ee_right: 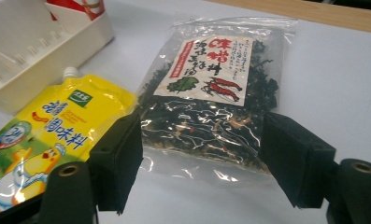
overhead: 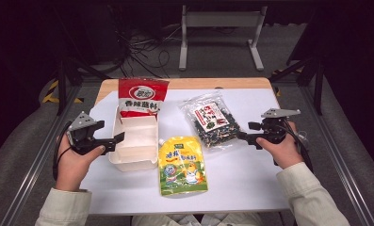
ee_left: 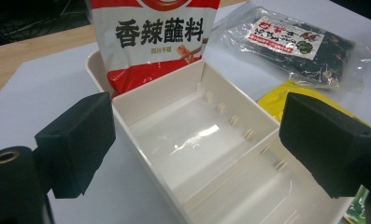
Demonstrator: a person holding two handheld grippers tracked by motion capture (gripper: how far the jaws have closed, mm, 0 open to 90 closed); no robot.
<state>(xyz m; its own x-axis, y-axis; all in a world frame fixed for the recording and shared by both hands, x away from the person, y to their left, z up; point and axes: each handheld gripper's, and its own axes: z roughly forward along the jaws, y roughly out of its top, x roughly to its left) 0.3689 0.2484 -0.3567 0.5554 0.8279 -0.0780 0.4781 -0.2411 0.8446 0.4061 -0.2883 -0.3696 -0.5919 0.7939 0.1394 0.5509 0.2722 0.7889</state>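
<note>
On the table we counted one yellow spout pouch [overhead: 182,165] nearest the person, one white divided box [overhead: 134,141] beside it, one clear bag of dark dried greens [overhead: 213,120] farther right, and one red sachet [overhead: 142,97] standing in the box's far end. The left gripper [overhead: 115,139] was held level at the box's left wall, jaws wide and empty. The right gripper [overhead: 243,136] pointed level at the greens bag's near edge, jaws open astride it without pressing.

Lower part of red sachet [ee_left: 153,37] hidden behind white box [ee_left: 141,100] wall, its top cut off, yellow pouch [ee_right: 47,140] cropped at the left edge, small print on seaweed bag [overhead: 212,120] unreadable
</note>
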